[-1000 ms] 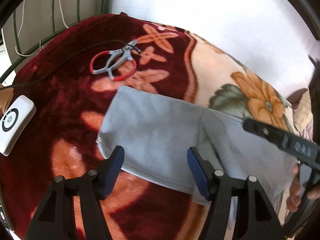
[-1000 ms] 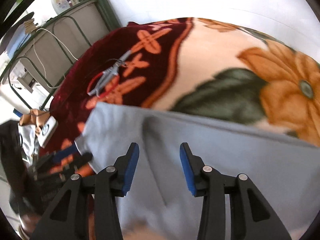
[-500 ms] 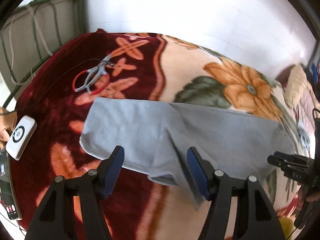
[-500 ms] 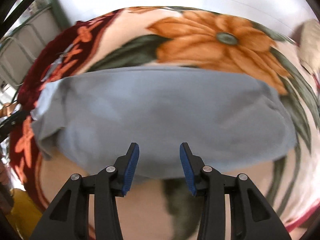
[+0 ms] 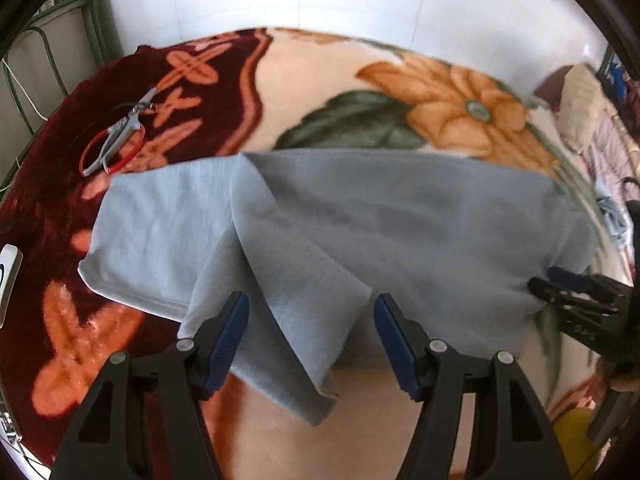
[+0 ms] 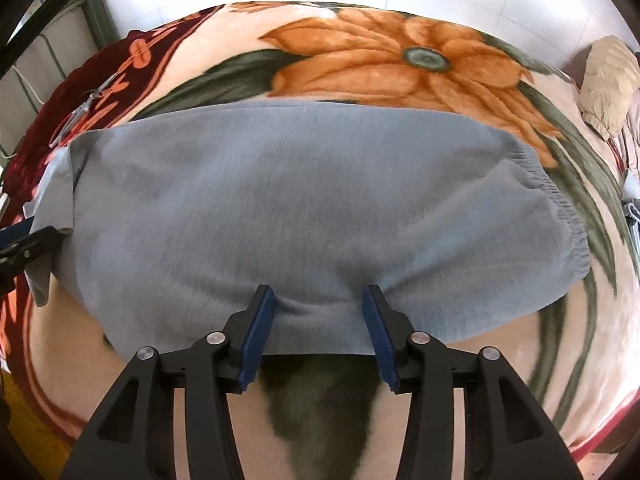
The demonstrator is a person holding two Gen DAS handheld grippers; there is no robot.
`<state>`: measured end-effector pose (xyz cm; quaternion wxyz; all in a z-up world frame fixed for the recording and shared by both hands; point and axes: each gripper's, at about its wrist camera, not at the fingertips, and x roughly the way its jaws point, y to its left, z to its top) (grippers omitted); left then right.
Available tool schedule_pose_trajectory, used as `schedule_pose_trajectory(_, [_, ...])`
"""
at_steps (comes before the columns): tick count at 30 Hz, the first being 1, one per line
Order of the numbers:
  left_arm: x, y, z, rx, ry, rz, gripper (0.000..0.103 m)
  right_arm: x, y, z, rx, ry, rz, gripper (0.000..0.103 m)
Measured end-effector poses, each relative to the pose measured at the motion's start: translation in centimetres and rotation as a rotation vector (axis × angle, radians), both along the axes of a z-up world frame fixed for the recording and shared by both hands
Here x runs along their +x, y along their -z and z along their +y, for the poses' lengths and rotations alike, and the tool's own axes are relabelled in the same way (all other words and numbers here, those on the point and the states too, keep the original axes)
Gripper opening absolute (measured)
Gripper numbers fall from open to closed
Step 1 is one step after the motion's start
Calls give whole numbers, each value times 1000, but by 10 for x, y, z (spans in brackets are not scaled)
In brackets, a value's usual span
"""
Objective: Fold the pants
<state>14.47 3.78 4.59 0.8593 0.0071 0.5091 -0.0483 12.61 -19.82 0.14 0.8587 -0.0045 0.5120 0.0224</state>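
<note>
Grey-blue pants (image 5: 420, 232) lie flat across a flowered blanket (image 5: 320, 92), legs folded one over the other, with the elastic waistband (image 6: 560, 208) at the right end. My left gripper (image 5: 310, 336) hovers open over the near edge where a loose flap of leg sticks out; nothing is pinched. My right gripper (image 6: 318, 312) is low at the pants' near edge by the waist end. Its jaws are opening, the edge of the cloth lies between the blue pads, and they do not clamp it. Each gripper shows in the other's view, the right gripper (image 5: 560, 292) and the left gripper (image 6: 28, 240).
Red-handled pliers (image 5: 116, 140) lie on the dark red part of the blanket at the far left. A white device (image 5: 8, 276) sits at the left edge. A beige pillow (image 6: 612, 80) lies at the far right. A white wall runs behind the bed.
Both grippers have travelled to the right along the pants. The right one came down from the leg area to the near edge by the waistband, and its jaws stand wider.
</note>
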Motion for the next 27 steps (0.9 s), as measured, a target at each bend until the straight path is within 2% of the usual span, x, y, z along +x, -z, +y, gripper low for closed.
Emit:
schedule_pose_trajectory(7, [15,17,4,35,-11,5,69,-3,5,0,31,26,-36,55])
schedule_pose_trajectory(8, [16,17,4,38,-4,-2,66,-3,5,0,34,29,-41,56])
schedule_pose_trajectory(9, [16,16,4,44,6,-12,61,-4,6,0,36,30,-46,56])
schedule_pose_trajectory(11, [17,15,6,53,14,-17,21,-4,6,0,40,32,-49,56])
schedule_pose_trajectory(14, [19,12,16,21,-3,-18,8,-4,7,-1,48,37,-58,57])
schedule_pose_trajectory(19, [18,-12,45,-16,-56,-81,5,-4,4,-1,51,39,-52,57])
schedule_pose_trajectory(23, [26,-32,70,17,-87,-132,5,6,-7,-4,95,12,-13,57])
schedule_pose_trajectory(27, [41,-33,107,11,-154,-126,5,17,-19,-14,123,-12,1,57])
